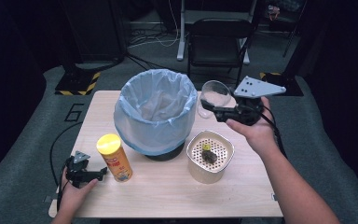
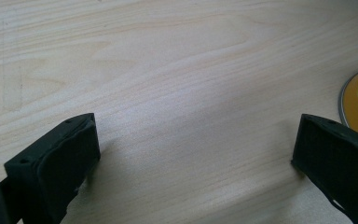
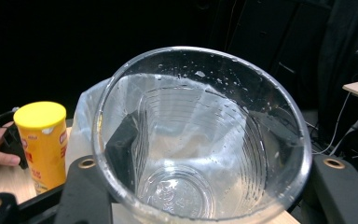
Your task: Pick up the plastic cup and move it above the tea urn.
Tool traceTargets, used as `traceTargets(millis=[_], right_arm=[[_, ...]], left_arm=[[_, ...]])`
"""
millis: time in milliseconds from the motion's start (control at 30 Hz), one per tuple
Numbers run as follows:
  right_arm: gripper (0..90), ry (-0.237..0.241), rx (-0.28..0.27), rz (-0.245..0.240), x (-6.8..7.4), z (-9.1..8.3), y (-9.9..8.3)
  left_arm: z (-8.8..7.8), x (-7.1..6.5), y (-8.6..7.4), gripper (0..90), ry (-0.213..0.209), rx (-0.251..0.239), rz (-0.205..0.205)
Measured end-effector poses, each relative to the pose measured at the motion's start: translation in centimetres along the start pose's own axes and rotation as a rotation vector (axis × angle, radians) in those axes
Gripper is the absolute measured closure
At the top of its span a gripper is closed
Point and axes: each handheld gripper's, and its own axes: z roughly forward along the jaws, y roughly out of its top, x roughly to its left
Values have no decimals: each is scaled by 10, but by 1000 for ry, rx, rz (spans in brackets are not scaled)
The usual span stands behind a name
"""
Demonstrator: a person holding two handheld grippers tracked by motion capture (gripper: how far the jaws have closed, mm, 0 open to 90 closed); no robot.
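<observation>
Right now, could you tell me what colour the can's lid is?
Yellow lid; high view shows it best.

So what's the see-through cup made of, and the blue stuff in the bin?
The cup looks like thin clear plastic: you see straight through it, fine ridges ring its wall, and droplets cling inside. The blue liner looks like thin plastic film, since it is crinkly, slightly see-through and folded over the bin's rim.

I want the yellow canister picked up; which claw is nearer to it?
Left. The left claw sits open just beside the yellow canister; the right claw is across the table, holding a clear cup.
</observation>
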Motion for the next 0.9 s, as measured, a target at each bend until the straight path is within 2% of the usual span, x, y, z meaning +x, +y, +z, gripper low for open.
traceTargets(millis=[200,233,300,333,400,433,500,533,667,900], right_arm=[[404,14,2,0,-3,17,14],[404,19,2,0,-3,27,19],[404,17,6,4,-3,30,20],[404,18,7,4,-3,40,24],[403,17,9,3,-3,43,25],[401,18,13,17,-5,52,28],[400,20,11,20,-6,55,29],[399,27,19,47,-6,61,31],[396,34,39,38,-6,82,33],[395,58,43,63,-7,109,30]], left_arm=[[0,0,0,4,0,0,0],[0,0,0,4,0,0,0],[0,0,0,4,0,-1,-1],[0,0,0,5,0,-1,-1],[0,0,0,5,-1,0,0],[0,0,0,5,-1,-1,-1],[0,0,0,5,-1,-1,-1],[0,0,0,5,-1,-1,-1],[0,0,0,5,-2,1,-3],[1,0,0,5,-3,-7,-13]])
